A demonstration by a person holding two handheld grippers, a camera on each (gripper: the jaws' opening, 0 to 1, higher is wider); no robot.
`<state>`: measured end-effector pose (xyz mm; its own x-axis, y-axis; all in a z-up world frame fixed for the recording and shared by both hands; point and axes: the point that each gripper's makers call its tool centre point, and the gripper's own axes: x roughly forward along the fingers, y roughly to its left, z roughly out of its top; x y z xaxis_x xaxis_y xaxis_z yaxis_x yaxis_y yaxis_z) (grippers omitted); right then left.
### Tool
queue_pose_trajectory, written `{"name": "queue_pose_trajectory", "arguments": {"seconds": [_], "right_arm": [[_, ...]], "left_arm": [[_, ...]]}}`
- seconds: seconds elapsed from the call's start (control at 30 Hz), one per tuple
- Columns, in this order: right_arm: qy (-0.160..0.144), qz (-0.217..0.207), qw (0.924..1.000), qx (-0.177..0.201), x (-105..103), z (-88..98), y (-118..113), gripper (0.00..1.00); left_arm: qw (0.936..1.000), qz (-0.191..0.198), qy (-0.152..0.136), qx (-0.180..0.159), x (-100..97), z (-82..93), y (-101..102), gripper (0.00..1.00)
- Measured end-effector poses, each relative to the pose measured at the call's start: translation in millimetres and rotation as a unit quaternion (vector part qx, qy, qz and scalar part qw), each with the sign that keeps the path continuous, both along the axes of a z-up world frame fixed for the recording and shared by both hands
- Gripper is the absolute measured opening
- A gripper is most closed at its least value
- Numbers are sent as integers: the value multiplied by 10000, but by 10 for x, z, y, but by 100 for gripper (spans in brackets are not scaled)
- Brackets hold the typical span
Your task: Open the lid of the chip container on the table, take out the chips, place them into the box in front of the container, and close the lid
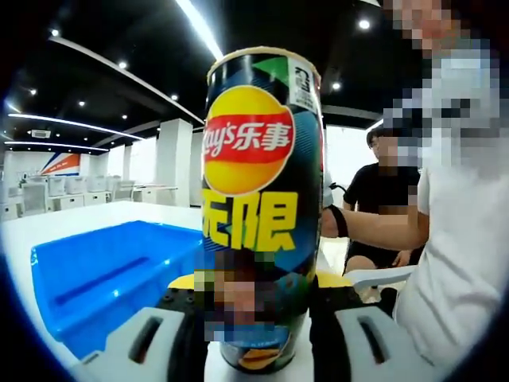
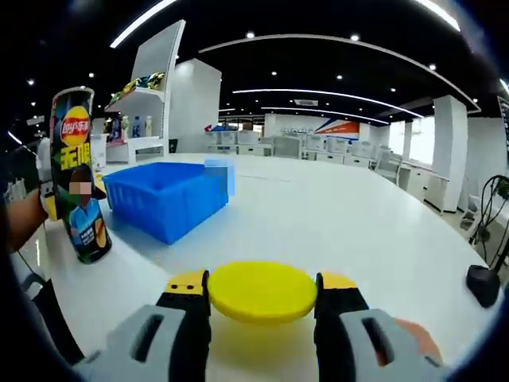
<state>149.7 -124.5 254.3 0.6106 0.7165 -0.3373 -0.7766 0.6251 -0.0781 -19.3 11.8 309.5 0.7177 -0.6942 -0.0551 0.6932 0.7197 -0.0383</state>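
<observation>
From my left gripper view the chip container (image 1: 261,207) stands so close that it hides most of what lies behind it, and its base is cut off between the jaws of my left gripper (image 1: 258,334), which are closed against its sides low down. A mosaic patch blurs part of its label, and I cannot tell from here whether its top is covered. The blue box (image 1: 111,274) sits on the white table (image 1: 71,219) just beside the container, its near edge hidden by a jaw. My right gripper view takes in the whole scene from farther off: the container upright at the table's edge with the left gripper on it, the box beside it, and my right gripper (image 2: 262,296) clamped on the yellow lid (image 2: 262,291), held flat above the tabletop and well apart from the container.
</observation>
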Motion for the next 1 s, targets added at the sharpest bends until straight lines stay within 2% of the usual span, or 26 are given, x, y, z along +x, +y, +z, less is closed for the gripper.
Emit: {"name": "queue_pose_trajectory", "arguments": {"seconds": [0.1, 0.3, 0.77, 1.0], "right_arm": [[131, -18, 9998, -173, -4, -86, -19, 48], [105, 48, 9995, -303, -32, -150, -24, 48], [44, 21, 9995, -298, -70, -122, -115, 48], [117, 25, 9999, -112, -110, -66, -159, 48]], "left_arm": [[10000, 4, -4, -7, 0, 1, -1, 50], [10000, -2, -4, -7, -2, 2, -5, 50], [10000, 11, -20, -34, -2, 5, -11, 50], [10000, 6, -24, -30, -2, 6, -14, 50]]}}
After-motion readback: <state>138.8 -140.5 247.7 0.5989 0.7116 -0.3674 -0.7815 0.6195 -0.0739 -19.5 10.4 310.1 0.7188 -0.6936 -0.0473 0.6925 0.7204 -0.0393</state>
